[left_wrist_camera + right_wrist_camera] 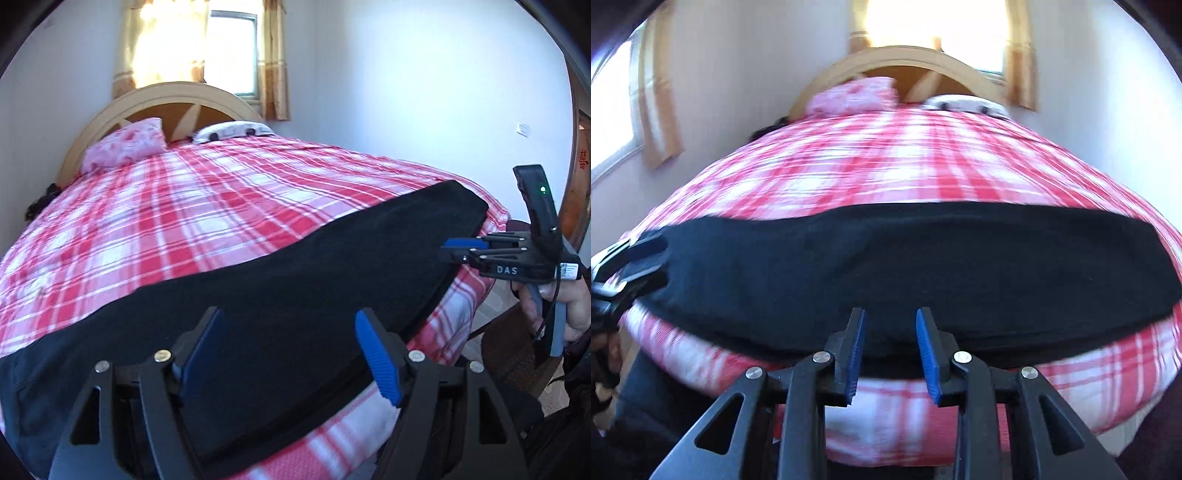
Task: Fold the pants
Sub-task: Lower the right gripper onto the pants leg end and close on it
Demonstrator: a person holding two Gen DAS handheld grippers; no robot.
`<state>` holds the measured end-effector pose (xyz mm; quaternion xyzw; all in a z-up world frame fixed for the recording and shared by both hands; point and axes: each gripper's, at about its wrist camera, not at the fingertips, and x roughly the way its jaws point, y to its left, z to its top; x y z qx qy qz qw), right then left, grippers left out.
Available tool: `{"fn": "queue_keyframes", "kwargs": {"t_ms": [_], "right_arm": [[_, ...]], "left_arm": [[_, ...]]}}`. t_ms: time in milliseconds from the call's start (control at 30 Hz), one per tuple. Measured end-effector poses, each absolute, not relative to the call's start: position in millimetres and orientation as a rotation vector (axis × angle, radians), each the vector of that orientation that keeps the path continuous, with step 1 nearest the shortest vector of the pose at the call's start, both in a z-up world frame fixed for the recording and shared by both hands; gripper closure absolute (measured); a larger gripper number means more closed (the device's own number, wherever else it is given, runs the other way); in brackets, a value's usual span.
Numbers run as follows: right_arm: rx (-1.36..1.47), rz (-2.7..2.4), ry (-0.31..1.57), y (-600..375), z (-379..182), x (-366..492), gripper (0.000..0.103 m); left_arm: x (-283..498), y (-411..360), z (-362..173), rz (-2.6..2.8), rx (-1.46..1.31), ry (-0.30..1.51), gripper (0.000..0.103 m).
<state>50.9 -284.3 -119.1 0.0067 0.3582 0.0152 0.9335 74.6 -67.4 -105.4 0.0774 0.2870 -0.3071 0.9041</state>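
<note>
Black pants [295,266] lie flat as a long strip across lower frame, near bed [207,206] edge. Left gripper [291,354] spread wide, right gripper [891,354] part-open; both empty. Likely between folds; next: regrip one end.

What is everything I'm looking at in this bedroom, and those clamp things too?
pants: one, black, laid flat across the near edge of the bed
bedspread: one, red and white plaid, covering the bed
pillow: one, pink, at the headboard
headboard: one, tan wood, arched
window: one, bright, behind the headboard
curtains: tan, beside the window
left gripper: black with blue pads, open over the pants
right gripper: same kind, jaws apart, gripping nothing
hand: one, holding the right gripper's handle
</note>
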Motion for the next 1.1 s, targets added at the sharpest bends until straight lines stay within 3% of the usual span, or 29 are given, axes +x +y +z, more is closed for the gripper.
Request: {"fn": "queue_keyframes", "kwargs": {"t_ms": [200, 300, 500, 600, 700, 1100], "right_arm": [[0.034, -0.027, 0.75, -306, -128, 57, 0.072], [0.001, -0.025, 0.755, -301, -129, 56, 0.065], [0.044, 0.002, 0.792, -310, -120, 54, 0.064], [0.134, -0.045, 0.762, -343, -102, 52, 0.064], [0.162, -0.144, 0.737, -383, -88, 51, 0.064], [0.493, -0.443, 0.632, -539, -89, 24, 0.055]], "left_arm": [[93, -85, -138, -0.627, 0.09, 0.725, 0.026], [83, -89, -141, -0.62, 0.132, 0.684, 0.02], [78, -102, -125, -0.644, 0.143, 0.697, 0.02], [81, -116, -115, -0.644, 0.195, 0.675, 0.019], [88, -135, -109, -0.607, 0.245, 0.667, 0.006], [112, -192, -114, -0.542, 0.228, 0.759, 0.006]]}}
